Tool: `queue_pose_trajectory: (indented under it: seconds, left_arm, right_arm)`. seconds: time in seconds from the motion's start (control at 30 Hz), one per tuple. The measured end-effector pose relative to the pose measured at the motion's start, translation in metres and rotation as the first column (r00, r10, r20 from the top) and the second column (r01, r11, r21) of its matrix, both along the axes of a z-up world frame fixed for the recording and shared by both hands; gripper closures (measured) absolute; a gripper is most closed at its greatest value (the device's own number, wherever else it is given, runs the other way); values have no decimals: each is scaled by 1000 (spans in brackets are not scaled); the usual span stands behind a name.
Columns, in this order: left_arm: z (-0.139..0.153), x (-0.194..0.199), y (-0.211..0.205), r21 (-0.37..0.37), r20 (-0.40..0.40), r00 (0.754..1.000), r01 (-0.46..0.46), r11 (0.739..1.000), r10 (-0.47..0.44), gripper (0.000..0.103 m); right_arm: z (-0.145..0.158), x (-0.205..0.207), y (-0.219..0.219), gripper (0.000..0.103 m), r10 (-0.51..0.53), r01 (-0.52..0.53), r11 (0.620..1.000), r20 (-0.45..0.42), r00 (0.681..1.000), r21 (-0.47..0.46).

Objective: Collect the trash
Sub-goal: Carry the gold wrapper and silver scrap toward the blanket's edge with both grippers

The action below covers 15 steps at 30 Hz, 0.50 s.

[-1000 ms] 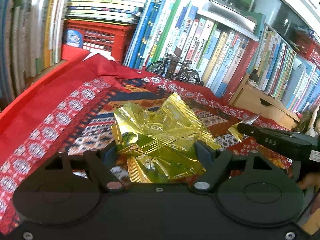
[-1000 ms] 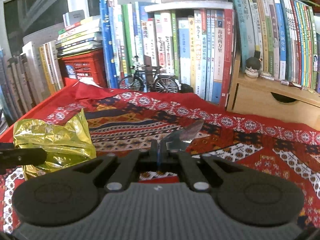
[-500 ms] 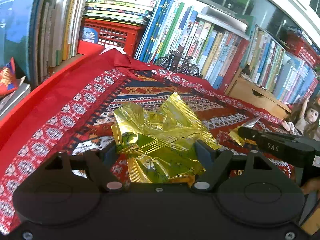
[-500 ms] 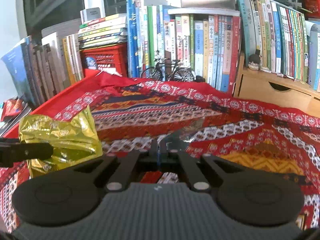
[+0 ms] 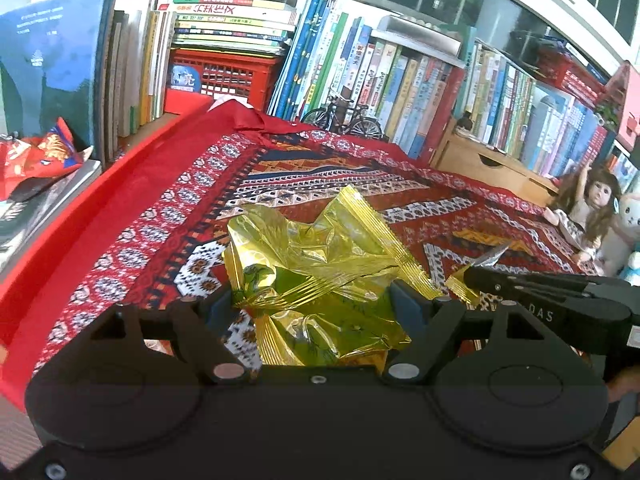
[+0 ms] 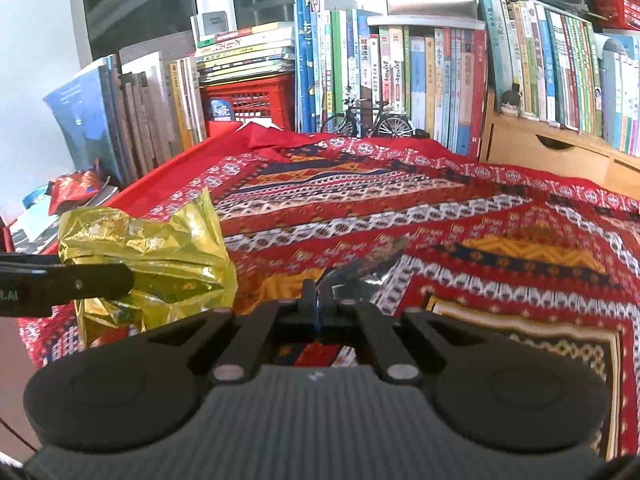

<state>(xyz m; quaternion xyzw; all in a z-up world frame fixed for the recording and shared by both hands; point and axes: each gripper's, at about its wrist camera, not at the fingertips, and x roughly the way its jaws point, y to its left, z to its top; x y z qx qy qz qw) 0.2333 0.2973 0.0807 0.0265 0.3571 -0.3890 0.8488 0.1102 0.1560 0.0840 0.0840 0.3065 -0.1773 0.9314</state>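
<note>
left hand-held gripper (image 5: 316,300) half open, clasping a crumpled gold wrapper (image 5: 320,264) above the patterned cloth (image 5: 320,176); right hand-held gripper (image 6: 317,294) clenched on a silver scrap (image 6: 376,256) whose long axis points forward-right.

I see red patterned cloth (image 6: 400,200) covering table. Toy bicycle (image 6: 366,120) stands at far edge against books (image 6: 400,80). Doll (image 5: 588,208) lies at right edge.

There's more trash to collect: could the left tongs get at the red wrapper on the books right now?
Probably not: the left tongs are shut on the gold wrapper, and the red wrapper lies off to the side.
</note>
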Motion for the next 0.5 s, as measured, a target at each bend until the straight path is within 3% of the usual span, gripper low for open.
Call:
queue_pose_trajectory:
  seconds: [0.5]
  left_arm:
    - [8,-37,72,-6,10,1000,28,1000,-28,25]
  right_arm:
    - [7,-44,65,101,-5,5,1000,24,1000,9]
